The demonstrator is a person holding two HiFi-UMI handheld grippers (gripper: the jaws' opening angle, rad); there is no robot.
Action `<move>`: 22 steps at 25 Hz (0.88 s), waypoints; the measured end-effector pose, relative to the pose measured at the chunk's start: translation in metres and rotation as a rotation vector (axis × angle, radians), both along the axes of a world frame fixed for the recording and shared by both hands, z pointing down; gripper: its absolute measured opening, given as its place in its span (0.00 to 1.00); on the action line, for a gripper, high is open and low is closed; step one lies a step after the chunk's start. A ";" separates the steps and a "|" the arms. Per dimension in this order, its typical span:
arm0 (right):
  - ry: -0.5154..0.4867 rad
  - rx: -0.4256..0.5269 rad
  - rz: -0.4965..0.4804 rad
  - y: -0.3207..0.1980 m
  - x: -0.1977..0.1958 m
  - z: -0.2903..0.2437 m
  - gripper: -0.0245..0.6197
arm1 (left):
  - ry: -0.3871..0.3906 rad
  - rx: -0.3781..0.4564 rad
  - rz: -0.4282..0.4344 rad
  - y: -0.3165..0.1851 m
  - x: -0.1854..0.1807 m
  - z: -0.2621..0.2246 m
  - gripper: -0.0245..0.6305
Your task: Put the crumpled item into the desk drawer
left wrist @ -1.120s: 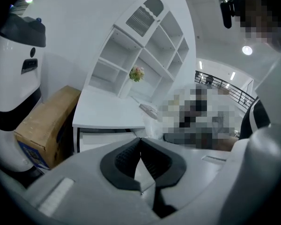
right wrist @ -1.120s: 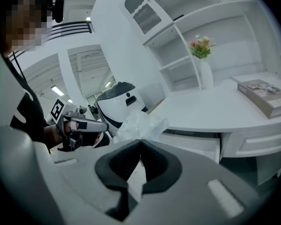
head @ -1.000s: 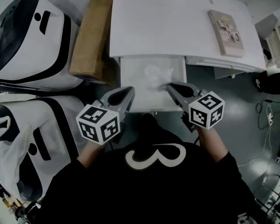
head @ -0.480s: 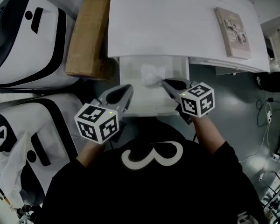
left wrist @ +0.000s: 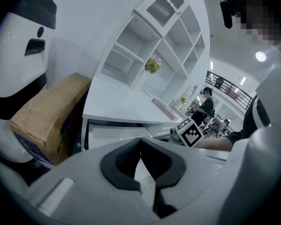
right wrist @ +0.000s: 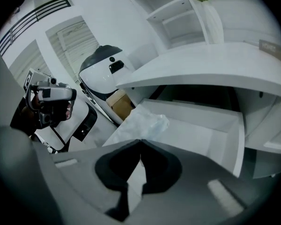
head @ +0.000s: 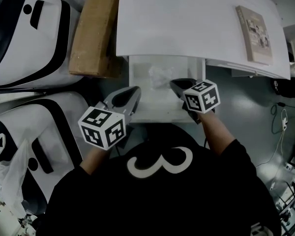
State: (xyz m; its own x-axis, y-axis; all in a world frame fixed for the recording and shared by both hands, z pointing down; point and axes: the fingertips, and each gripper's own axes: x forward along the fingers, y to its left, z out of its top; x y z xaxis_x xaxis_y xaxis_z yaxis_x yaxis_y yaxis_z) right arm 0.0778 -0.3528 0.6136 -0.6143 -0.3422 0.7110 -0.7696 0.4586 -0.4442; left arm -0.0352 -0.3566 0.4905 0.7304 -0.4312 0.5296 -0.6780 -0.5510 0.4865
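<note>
The crumpled item [head: 160,76], a pale clear plastic wad, lies inside the open white desk drawer [head: 137,109], toward its back. The right gripper view shows the same crumpled item [right wrist: 147,124] resting on the floor of the drawer [right wrist: 234,135], just past the jaw tips. My right gripper [head: 173,83] hovers over the drawer's right side, shut, with nothing between its jaws [right wrist: 140,141]. At the drawer's front left corner, my left gripper [head: 135,90] is also shut and empty [left wrist: 140,140].
The white desk top [head: 187,28] carries a book [head: 255,27] at its right. A cardboard box [head: 93,33] leans beside the desk's left edge. Two white-and-black machines [head: 24,28] and a plastic bag [head: 5,171] fill the floor on the left. Cables [head: 280,132] lie at right.
My right gripper has moved left and forward over the drawer, closer to the crumpled item. The left gripper has barely shifted. The item stays lying in the drawer.
</note>
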 end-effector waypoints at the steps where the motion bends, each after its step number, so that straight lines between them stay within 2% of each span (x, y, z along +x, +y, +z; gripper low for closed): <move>1: 0.004 -0.009 -0.005 -0.001 -0.001 0.005 0.05 | 0.000 0.000 -0.004 -0.001 -0.001 0.001 0.05; 15: 0.103 -0.171 -0.026 -0.007 0.003 0.084 0.05 | -0.007 -0.024 -0.049 -0.015 -0.017 0.013 0.05; 22: 0.151 -0.218 -0.016 -0.007 0.014 0.111 0.05 | -0.007 -0.029 -0.062 -0.019 -0.020 0.017 0.05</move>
State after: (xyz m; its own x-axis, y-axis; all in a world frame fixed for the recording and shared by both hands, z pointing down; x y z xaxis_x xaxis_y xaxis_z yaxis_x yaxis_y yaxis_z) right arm 0.0923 -0.3596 0.7251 -0.5002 -0.1620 0.8506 -0.8278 0.3775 -0.4149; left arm -0.0550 -0.3751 0.5072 0.6992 -0.4594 0.5478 -0.7137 -0.4936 0.4970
